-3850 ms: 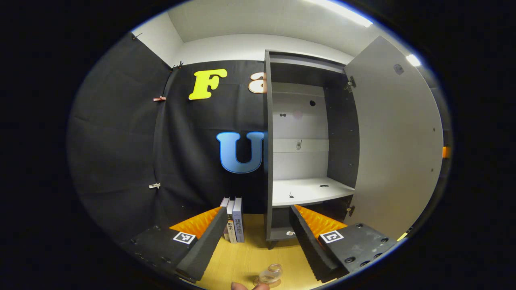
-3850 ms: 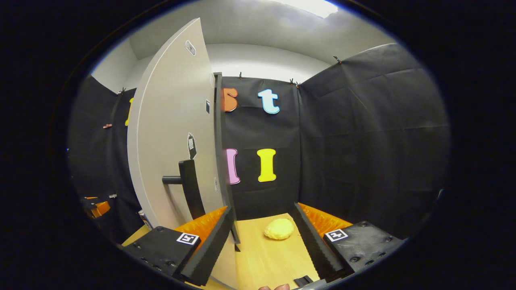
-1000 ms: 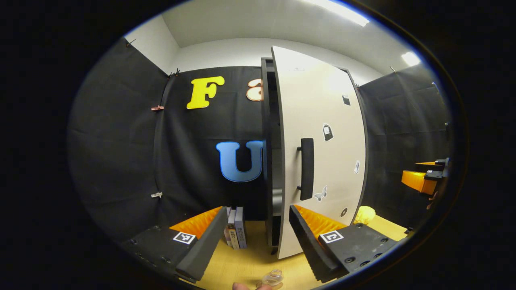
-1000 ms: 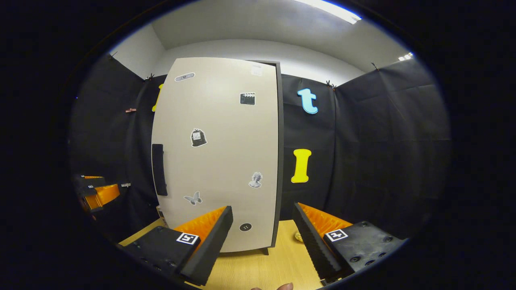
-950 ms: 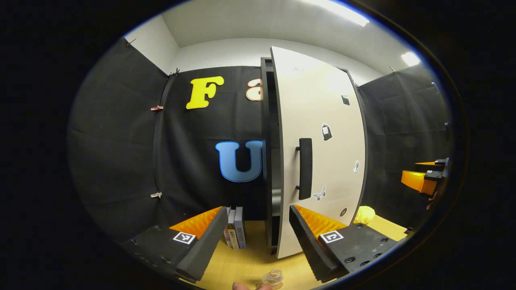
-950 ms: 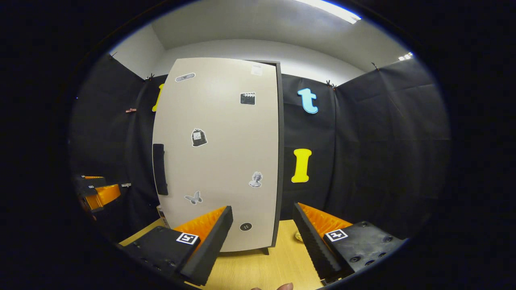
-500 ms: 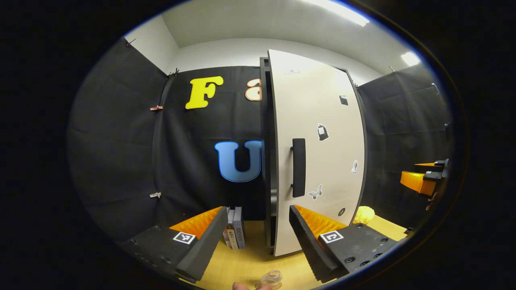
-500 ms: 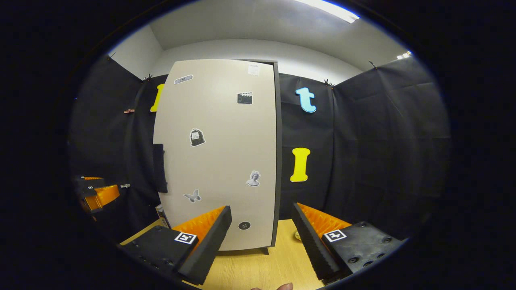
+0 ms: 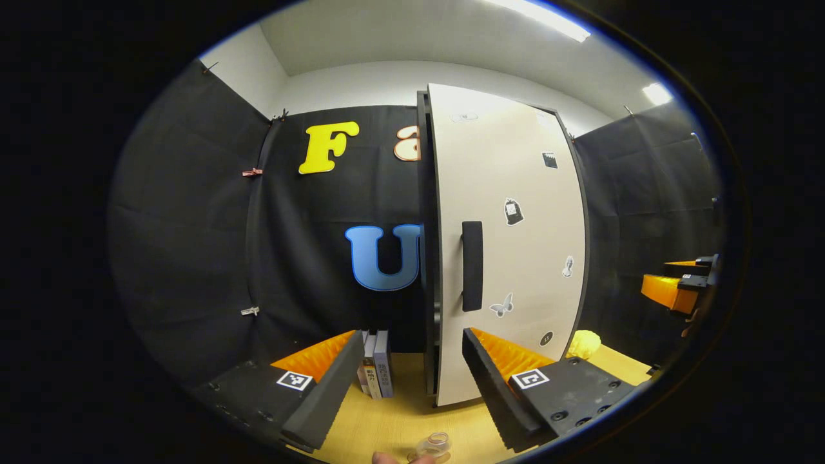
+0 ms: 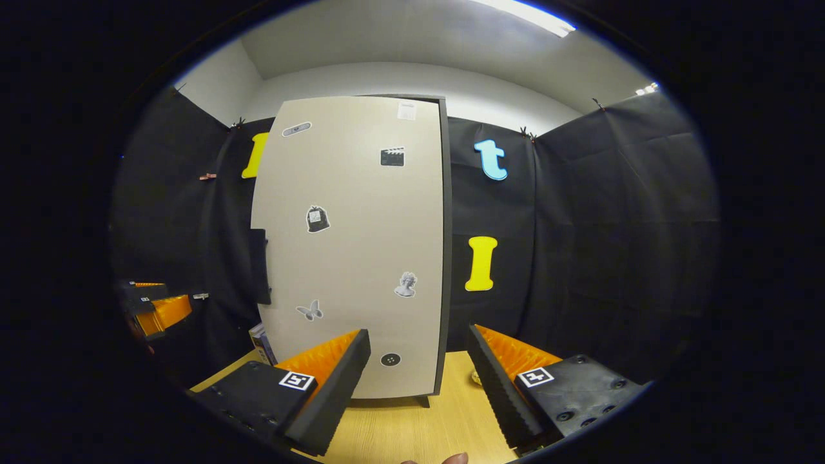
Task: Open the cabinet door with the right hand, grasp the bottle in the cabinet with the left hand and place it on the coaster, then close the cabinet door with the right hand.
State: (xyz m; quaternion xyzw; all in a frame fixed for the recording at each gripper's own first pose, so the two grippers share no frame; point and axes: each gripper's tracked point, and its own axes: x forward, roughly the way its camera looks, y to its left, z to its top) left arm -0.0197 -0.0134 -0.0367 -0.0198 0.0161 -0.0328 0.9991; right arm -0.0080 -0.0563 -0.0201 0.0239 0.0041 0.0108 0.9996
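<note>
Jaws of the left gripper [image 9: 407, 386] stand wide apart with nothing between them, held above the table [image 9: 393, 422] and touching nothing. Bottle [image 9: 433, 444] sits low in the left gripper view, clear, upright on the table just below and between the fingers, a fingertip [image 9: 383, 458] right beside it; coaster under it too hidden to tell. Cabinet door [image 9: 509, 251] is nearly flush with the cabinet [image 9: 427, 258], a thin dark gap at its handle edge in the left gripper view; black handle [image 9: 472, 265] is vertical, stickers [image 9: 513, 211] on the front. Books [image 9: 375, 372] stand upright on the table left of the cabinet foot. Yellow lump [image 9: 583, 343] lies on the table right of the door. Right gripper [image 10: 419, 380] jaws are also wide apart, holding nothing, apart from the door [image 10: 361, 245], which faces it in the right gripper view. The right gripper [image 9: 677, 287] appears far right in the left gripper view, well apart from the door; the left gripper [image 10: 158, 306] appears at the left edge of the right gripper view.
</note>
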